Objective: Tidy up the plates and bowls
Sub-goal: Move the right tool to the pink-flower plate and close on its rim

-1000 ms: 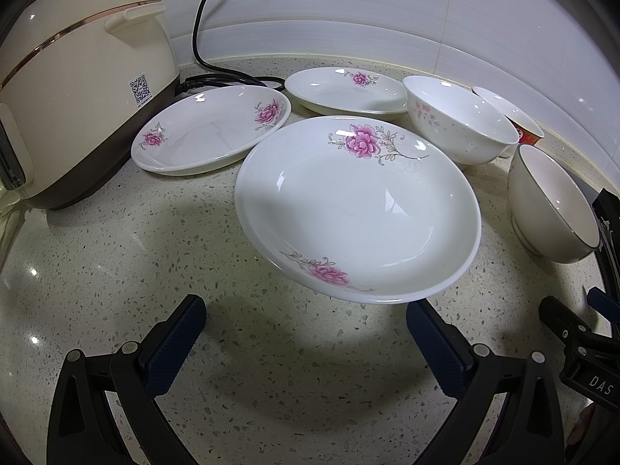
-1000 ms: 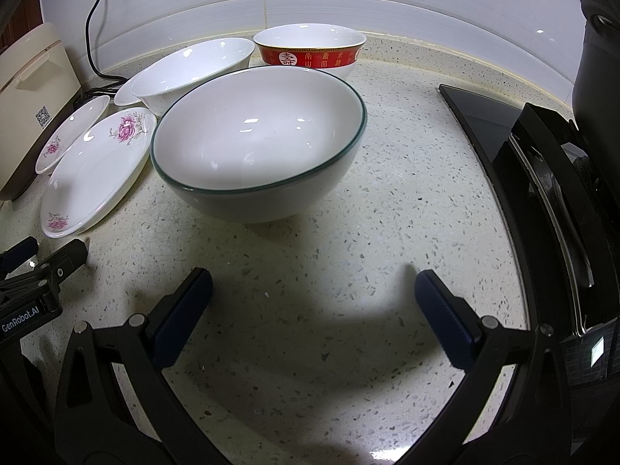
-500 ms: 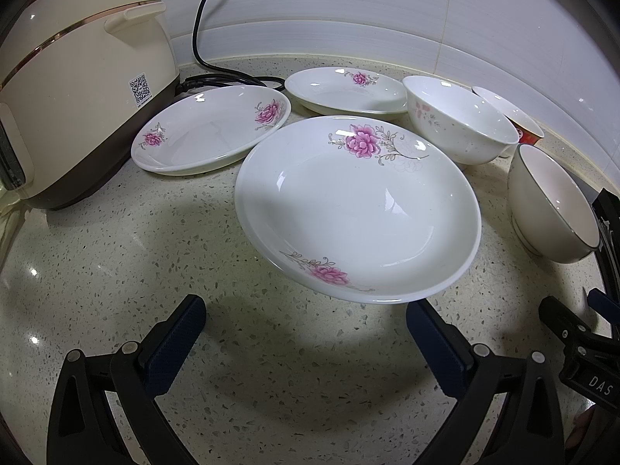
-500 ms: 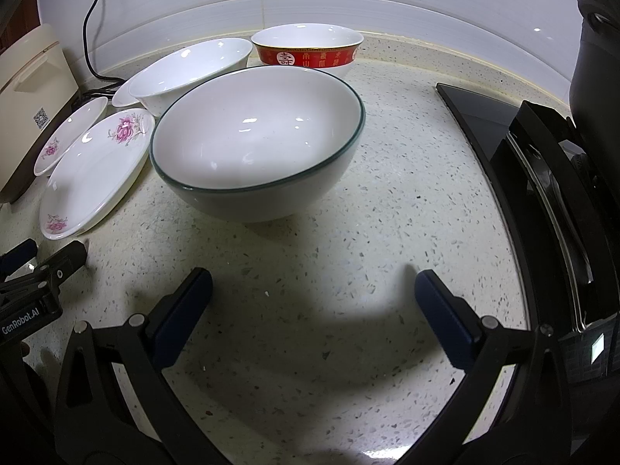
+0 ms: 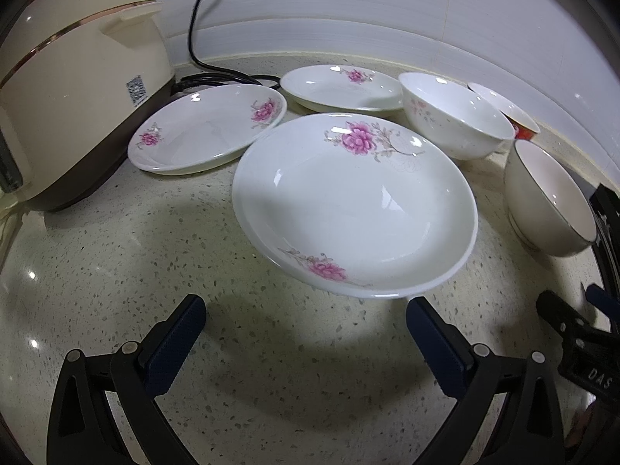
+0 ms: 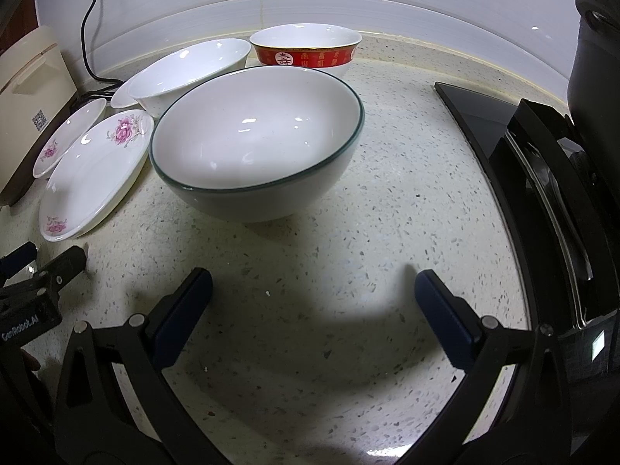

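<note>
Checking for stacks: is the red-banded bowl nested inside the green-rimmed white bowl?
No, the red-banded bowl stands on the counter behind the green-rimmed white bowl.

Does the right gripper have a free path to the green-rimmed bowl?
Probably yes: the right gripper is open and faces the green-rimmed bowl across bare counter, nothing between.

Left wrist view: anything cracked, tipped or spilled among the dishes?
Nothing broken or spilled. One oddity: the large floral plate sits tilted, its far rim apparently resting on the neighbouring floral plate. All bowls stand upright.
</note>
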### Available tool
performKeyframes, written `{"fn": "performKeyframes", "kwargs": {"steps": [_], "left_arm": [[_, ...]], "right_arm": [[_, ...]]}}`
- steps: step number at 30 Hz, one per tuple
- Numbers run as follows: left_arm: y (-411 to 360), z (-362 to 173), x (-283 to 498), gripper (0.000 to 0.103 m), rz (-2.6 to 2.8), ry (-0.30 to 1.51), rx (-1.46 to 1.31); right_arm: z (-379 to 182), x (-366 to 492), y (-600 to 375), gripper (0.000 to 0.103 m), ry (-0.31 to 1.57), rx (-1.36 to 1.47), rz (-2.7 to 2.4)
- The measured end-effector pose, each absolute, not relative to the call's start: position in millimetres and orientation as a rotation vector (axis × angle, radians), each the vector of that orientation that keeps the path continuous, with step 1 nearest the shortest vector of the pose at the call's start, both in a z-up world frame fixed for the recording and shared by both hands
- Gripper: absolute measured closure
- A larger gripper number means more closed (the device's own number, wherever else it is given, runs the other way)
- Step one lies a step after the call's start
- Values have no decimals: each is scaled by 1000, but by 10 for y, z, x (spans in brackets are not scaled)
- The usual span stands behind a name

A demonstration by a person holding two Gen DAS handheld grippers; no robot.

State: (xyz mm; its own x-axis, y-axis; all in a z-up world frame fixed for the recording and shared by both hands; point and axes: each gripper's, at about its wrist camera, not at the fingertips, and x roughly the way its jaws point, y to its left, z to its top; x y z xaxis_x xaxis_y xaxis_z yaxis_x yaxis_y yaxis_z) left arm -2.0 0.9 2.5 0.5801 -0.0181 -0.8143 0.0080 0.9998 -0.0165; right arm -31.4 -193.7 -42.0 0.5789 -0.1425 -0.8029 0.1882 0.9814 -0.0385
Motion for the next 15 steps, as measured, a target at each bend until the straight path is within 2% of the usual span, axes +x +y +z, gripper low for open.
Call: {"fn": "performKeyframes", "kwargs": {"steps": [10, 15], "left_arm": [[47, 20, -54, 0, -95, 989, 33], [241, 24, -155, 0, -36, 996, 1]], "right_arm": [[-380, -332, -1594, 0, 991, -31, 20], [-315, -329, -1419, 0, 1010, 80, 208]]}}
